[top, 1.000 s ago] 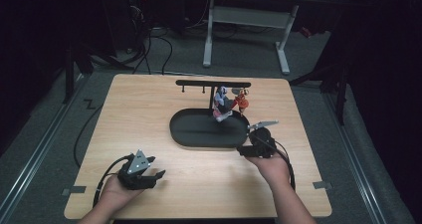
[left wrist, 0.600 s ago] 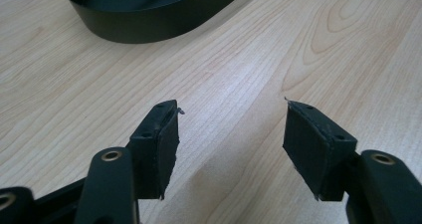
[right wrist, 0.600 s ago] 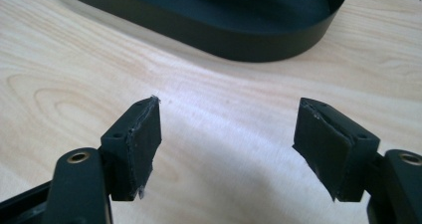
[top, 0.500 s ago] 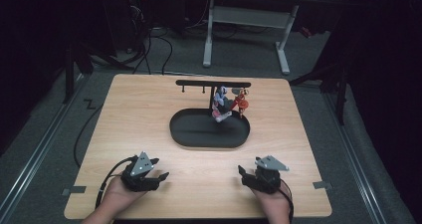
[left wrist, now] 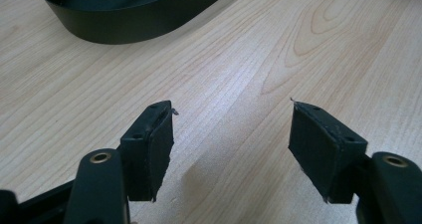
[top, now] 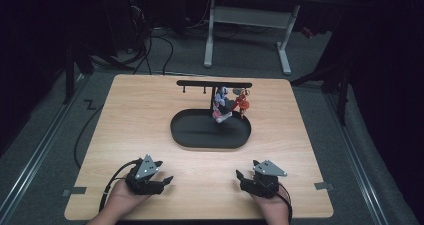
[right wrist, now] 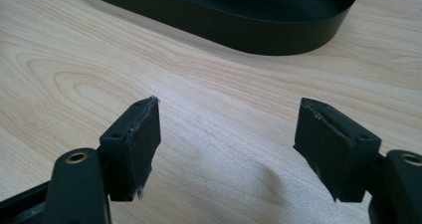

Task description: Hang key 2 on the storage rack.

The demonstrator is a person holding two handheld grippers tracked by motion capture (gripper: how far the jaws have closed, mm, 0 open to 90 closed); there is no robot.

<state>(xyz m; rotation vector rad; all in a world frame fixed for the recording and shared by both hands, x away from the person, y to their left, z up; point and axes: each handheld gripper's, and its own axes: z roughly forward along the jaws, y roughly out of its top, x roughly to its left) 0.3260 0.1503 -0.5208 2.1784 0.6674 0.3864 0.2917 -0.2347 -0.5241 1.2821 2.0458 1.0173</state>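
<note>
Both grippers, left gripper [top: 161, 176] and right gripper [top: 245, 177], rest low in frame on the counter [top: 140, 115], jaws spread, just opened wider, nothing between, seemingly parked clear of the keychains [top: 229, 104] hanging from the rack [top: 214, 84] over the tray [top: 185, 137].

Bare wooden table [top: 140, 120] lies open between the left gripper [top: 167, 180], the right gripper [top: 240, 176] and the black oval tray [top: 186, 137], and wide strips stay free along both sides of the tray. Behind the tray's far rim, a black T-shaped stand [top: 200, 84] carrying hanging trinkets [top: 227, 105] blocks any straight pass across the middle.
</note>
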